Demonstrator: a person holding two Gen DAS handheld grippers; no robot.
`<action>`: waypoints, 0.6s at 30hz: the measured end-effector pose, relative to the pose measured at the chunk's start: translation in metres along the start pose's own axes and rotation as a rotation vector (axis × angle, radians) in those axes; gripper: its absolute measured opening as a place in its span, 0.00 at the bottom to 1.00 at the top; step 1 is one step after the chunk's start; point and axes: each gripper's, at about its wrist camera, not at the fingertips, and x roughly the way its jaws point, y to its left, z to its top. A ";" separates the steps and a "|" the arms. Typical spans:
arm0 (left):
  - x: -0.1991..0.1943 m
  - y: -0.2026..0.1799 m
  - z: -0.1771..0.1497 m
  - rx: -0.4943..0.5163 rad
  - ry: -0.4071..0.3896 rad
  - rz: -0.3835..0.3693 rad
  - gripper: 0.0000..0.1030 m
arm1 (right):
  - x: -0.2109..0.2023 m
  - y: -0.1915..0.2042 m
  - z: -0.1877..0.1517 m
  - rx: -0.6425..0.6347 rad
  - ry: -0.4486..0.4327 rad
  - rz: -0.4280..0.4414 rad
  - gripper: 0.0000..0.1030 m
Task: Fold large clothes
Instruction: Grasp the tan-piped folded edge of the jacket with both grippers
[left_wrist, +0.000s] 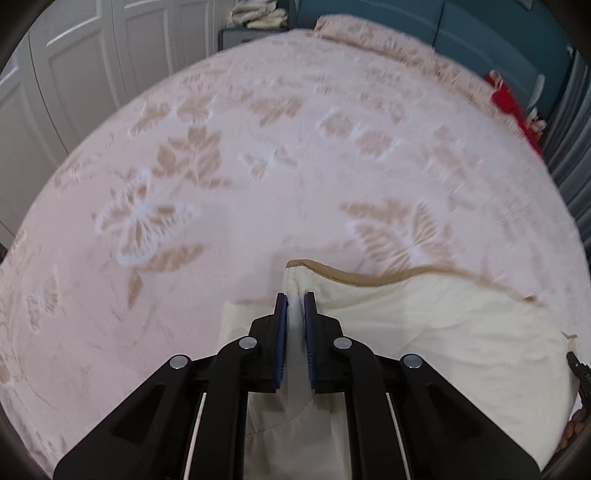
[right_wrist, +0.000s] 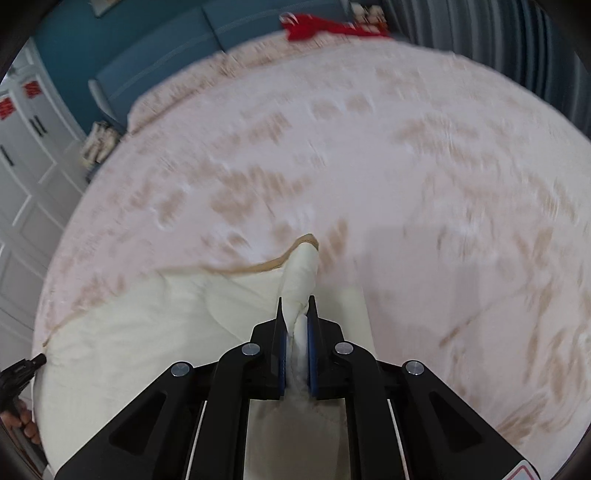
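The left gripper (left_wrist: 295, 301) and the right gripper (right_wrist: 295, 304) each clamp 1 corner of the cream garment (left_wrist: 424, 325); its tan-trimmed edge (left_wrist: 369, 276) spans between them, above the bedspread (left_wrist: 258, 166); neither is nearer.

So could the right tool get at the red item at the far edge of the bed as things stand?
Probably not. The right tool is shut on the cream fabric, and the red item lies across the whole bedspread, far off.
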 end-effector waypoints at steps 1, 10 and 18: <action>0.004 0.001 -0.003 0.000 -0.001 0.006 0.09 | 0.003 -0.001 -0.003 0.003 0.000 0.001 0.08; 0.020 -0.006 -0.024 0.040 -0.087 0.086 0.15 | 0.015 -0.001 -0.015 -0.030 -0.028 -0.022 0.08; -0.039 0.004 -0.011 0.002 -0.163 0.106 0.51 | -0.046 -0.012 0.007 0.093 -0.109 -0.002 0.29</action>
